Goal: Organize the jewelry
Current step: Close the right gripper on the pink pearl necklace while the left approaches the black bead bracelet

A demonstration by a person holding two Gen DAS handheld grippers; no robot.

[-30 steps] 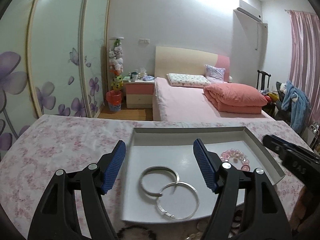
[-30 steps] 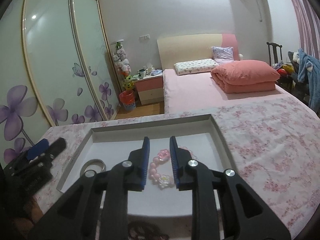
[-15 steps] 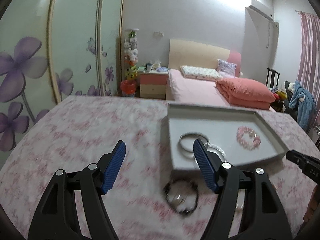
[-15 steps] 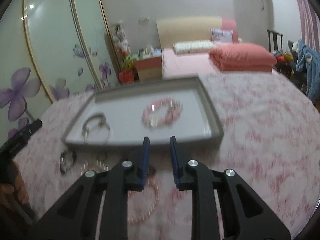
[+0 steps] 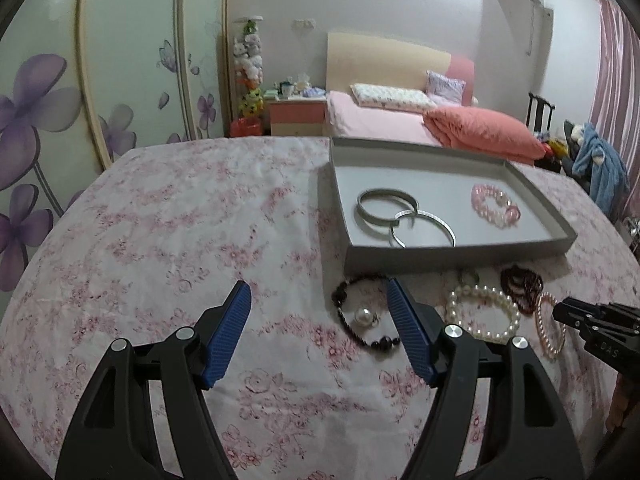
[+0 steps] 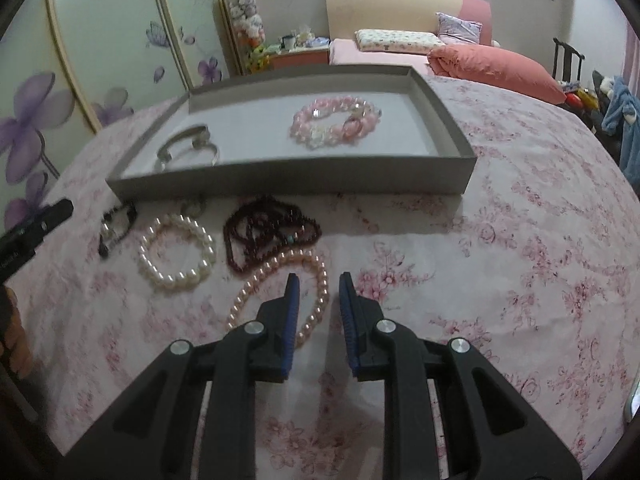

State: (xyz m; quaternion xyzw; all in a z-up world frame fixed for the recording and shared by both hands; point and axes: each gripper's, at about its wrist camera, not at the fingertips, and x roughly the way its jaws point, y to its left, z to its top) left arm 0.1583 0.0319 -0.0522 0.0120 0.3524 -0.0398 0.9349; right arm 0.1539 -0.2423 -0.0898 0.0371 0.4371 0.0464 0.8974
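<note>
1. While my right gripper (image 6: 318, 282) hangs with jaws narrowly apart and empty, the pink pearl strand (image 6: 280, 292) lies beneath them, perhaps untouched.
2. My left gripper (image 5: 318, 300) gapes wide over the tablecloth (image 5: 180, 220).
3. Bangles (image 5: 404, 216) sit in the grey tray (image 5: 460, 252).

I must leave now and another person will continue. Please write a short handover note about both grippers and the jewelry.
Left gripper: open, empty, above the tablecloth near the black bead bracelet.
Right gripper: jaws narrow, holding nothing, over the pink pearl strand.
Done: two silver bangles and pink bead bracelet lie in the grey tray.
Left: black bracelet, white pearl bracelet, dark red beads, pink strand.
</note>
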